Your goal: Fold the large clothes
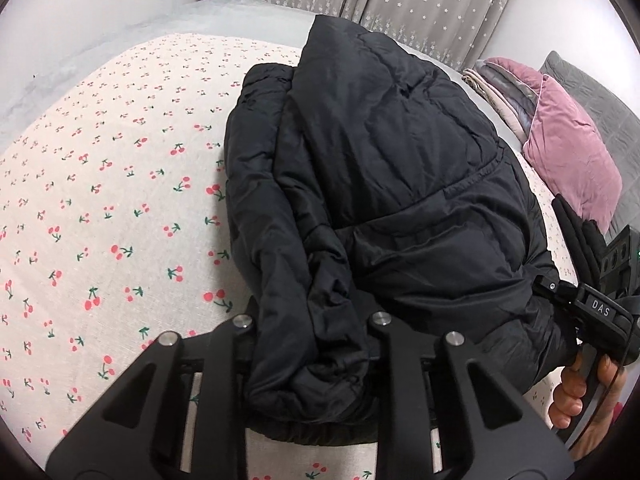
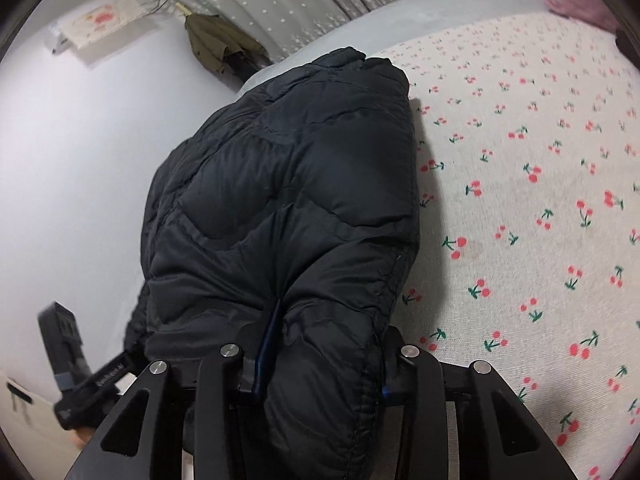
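One black puffer jacket (image 1: 372,184) is seen folded on the cherry-print bed sheet (image 1: 100,200); its near edge is clamped in the left hand-held gripper (image 1: 312,344), fingertips buried. One pink pillow (image 1: 568,152) is partly cut off.

Right view: one jacket fold is pinched by the right hand-held gripper (image 2: 320,364); one blurred hanging garment (image 2: 216,40).

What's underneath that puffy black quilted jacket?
The puffy black quilted jacket lies on a cream cherry-print bedsheet, which shows all around it. Whatever is directly beneath is covered. Both the left gripper and right gripper clamp its near edge.
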### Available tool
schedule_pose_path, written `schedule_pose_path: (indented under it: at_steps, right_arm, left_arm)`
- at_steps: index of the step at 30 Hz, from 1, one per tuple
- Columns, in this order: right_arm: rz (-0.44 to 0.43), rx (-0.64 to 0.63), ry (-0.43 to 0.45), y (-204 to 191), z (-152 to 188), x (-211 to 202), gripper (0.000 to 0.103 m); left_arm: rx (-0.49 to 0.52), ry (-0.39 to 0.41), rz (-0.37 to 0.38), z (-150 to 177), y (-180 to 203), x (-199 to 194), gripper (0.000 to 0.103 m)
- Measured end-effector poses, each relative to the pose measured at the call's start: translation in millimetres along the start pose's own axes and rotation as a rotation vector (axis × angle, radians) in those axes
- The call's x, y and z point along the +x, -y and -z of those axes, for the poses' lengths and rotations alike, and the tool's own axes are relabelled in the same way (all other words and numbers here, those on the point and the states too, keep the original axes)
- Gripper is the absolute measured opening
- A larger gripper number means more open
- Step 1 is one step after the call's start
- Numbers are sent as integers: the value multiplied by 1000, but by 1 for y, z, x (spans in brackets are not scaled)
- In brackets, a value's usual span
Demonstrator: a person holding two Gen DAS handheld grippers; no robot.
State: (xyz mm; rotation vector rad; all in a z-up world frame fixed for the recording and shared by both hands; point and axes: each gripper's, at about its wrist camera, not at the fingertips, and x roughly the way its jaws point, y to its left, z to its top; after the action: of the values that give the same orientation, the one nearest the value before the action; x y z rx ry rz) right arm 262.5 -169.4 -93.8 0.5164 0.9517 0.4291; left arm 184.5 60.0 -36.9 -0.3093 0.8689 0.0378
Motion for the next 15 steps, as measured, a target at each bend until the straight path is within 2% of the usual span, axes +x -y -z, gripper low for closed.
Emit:
schedule_pose_path:
  at_steps: [4,8,15]
  right_arm:
    - [53,-65,24,-11,2,-4,34]
    - [236,-322,106,-52,15,-7,30]
    - [347,-475,183,-76,30,-8,22]
  left_arm:
    - [-4,13,-5,3,-3,-5,20]
    - [47,46,-49,6,4,-13,18]
    - [72,96,-63,4,10,-25,15]
